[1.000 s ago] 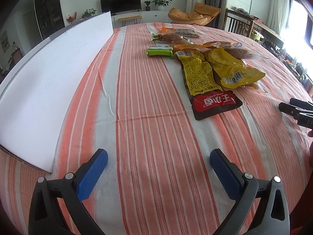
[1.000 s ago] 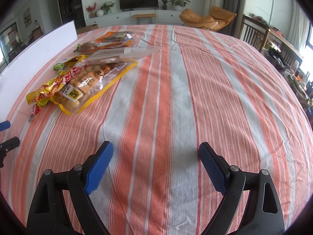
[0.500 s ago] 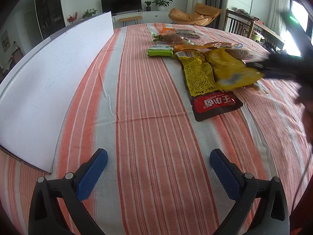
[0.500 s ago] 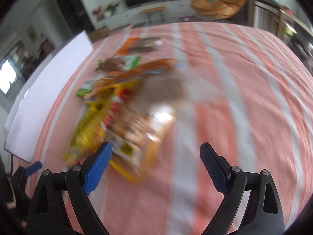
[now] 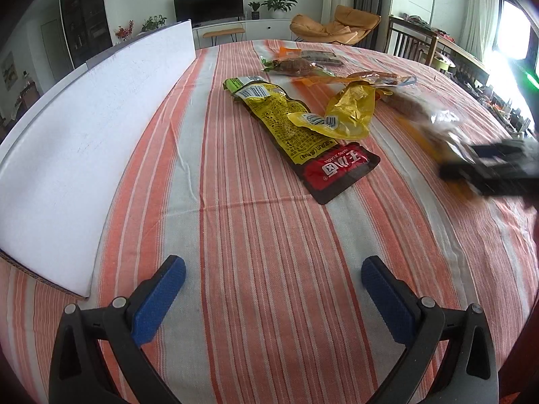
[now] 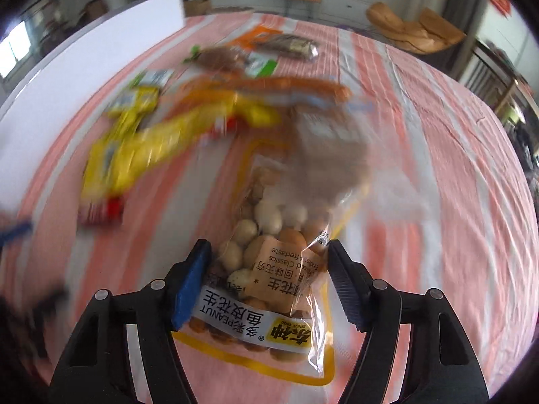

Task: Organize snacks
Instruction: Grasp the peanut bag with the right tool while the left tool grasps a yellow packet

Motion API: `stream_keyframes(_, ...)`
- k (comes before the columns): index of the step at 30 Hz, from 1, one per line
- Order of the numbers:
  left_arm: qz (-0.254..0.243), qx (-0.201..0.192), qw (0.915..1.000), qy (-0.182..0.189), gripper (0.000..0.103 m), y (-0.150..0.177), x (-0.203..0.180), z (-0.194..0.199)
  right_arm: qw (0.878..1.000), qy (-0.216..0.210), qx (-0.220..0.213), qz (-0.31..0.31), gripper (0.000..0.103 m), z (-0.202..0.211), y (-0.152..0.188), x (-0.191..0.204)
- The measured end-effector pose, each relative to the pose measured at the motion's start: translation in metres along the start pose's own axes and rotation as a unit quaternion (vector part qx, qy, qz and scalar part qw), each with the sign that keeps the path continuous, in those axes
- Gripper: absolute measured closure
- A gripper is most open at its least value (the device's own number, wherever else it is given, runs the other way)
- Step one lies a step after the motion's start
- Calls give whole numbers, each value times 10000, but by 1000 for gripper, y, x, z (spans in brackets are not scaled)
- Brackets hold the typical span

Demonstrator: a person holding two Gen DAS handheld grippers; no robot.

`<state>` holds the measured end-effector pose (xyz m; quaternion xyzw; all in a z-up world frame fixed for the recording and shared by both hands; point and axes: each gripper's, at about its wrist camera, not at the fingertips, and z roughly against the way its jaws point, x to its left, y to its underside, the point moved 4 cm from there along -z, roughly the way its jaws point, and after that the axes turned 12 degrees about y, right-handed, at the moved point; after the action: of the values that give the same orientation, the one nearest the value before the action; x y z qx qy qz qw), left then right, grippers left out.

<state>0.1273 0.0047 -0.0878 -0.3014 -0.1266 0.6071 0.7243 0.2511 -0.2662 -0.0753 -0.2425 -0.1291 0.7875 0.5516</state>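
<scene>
Right gripper (image 6: 267, 269): jaws closing around peanut bag (image 6: 269, 269), pads at its sides. Left gripper (image 5: 273, 277): released, empty, over striped cloth (image 5: 269, 235).

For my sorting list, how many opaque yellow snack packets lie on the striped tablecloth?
2. A long flat yellow packet with a dark red end lies in the middle; a crumpled yellow foil pouch overlaps its right side. Others may hide under the pile.
</scene>
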Motion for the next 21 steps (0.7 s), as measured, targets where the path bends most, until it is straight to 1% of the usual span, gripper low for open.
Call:
stream_keyframes(2, -1, 0, 10000, 2, 0, 0, 0, 0, 9999, 71, -86, 79, 31, 9, 21, -14)
stream_keyframes(3, 0, -1, 10000, 1, 0, 0, 0, 0, 9998, 69, -198, 29, 30, 12, 30, -24)
stream_keyframes(4, 2, -1, 10000, -2, 0, 0, 0, 0, 9996, 147, -260, -7, 27, 13, 35, -33)
stream_keyframes(6, 1, -1, 10000, 0, 0, 0, 0, 0, 9987, 250, -420, -171, 24, 10, 40, -50)
stream_keyframes(7, 0, 0, 10000, 3, 0, 0, 0, 0, 9981, 267, -462, -310, 19, 6, 40, -60)
stream_keyframes(9, -1, -1, 10000, 1, 0, 0, 0, 0, 9971, 197, -449, -590, 16, -2, 38, -72)
stream_keyframes(10, -2, 0, 10000, 1, 0, 0, 0, 0, 9964, 107, -458, -712, 14, -5, 36, -76)
stream_keyframes(12, -1, -2, 10000, 2, 0, 0, 0, 0, 9952, 182, -574, -766, 12, -7, 33, -76)
stream_keyframes(18, 0, -2, 10000, 2, 0, 0, 0, 0, 9948, 191, -591, -807, 11, -10, 27, -75)
stream_keyframes(21, 0, -2, 10000, 1, 0, 0, 0, 0, 9946, 212, -584, -828, 10, -7, 33, -77)
